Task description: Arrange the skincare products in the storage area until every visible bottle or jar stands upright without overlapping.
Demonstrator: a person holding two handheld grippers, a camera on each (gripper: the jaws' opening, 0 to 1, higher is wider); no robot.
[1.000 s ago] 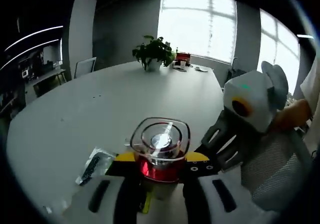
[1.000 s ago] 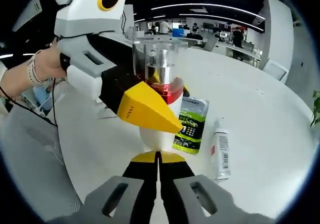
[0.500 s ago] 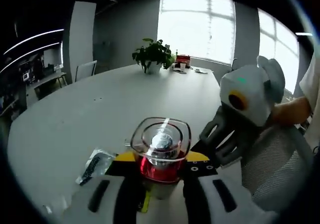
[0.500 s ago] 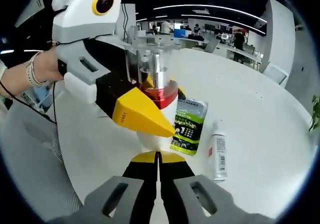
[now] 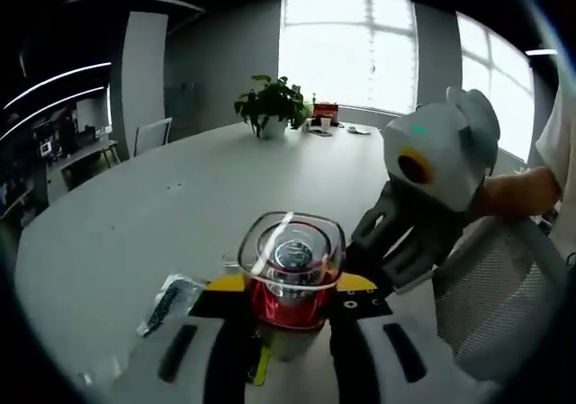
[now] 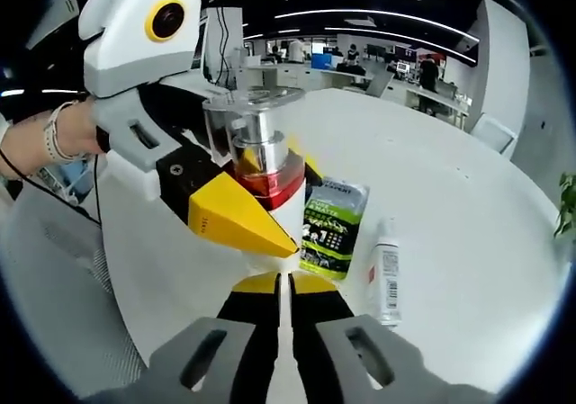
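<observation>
One bottle (image 5: 290,282) (red collar) | clamped upright between left tool (image 5: 290,300) jaws

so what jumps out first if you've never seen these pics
The left gripper, with yellow tips, is clamped on a pump bottle with a red collar and clear cap, standing upright at the table's near edge. Beside it lie a green sachet and a small white tube, both flat.
</observation>
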